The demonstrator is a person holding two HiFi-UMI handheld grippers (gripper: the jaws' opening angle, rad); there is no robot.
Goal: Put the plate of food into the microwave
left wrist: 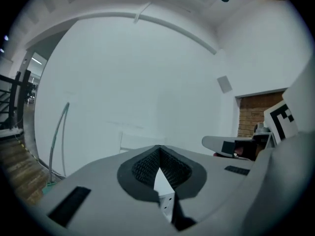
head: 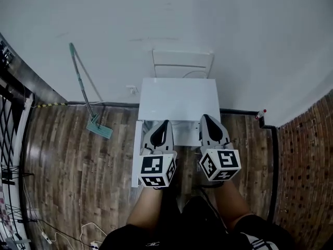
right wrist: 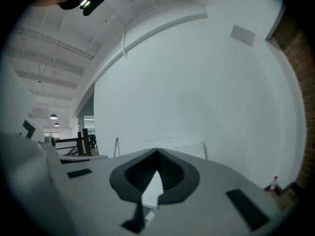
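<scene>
The person stands facing a white wall [head: 182,20], holding both grippers side by side at waist height, pointed toward 12 o'clock. The left gripper [head: 165,123] has its fingers [left wrist: 142,166] clenched together, tips touching, with nothing between them. The right gripper [head: 206,117] is the same: its fingers [right wrist: 170,173] are pressed tip to tip and hold nothing. The marker cubes on the two grippers sit near each other without touching.

Directly below and ahead of the fingertips, at 12 o'clock, is a small white table [head: 179,98], its far edge close to the wall. Both pairs of fingertips hover over its near edge. Behind it a white frame [head: 182,64] leans against the wall.

I cannot tell where the plate of food or the microwave is. No view shows either one near the fingers, and each gripper view looks past its closed tips at the bare wall.

At 10 o'clock a mop [head: 86,95] leans on the wall, its head on the wooden floor [head: 78,160]. At 2 o'clock a small bottle [head: 260,113] with a red cap stands at the foot of the wall, next to a brick wall [head: 307,165] at 3 o'clock.
</scene>
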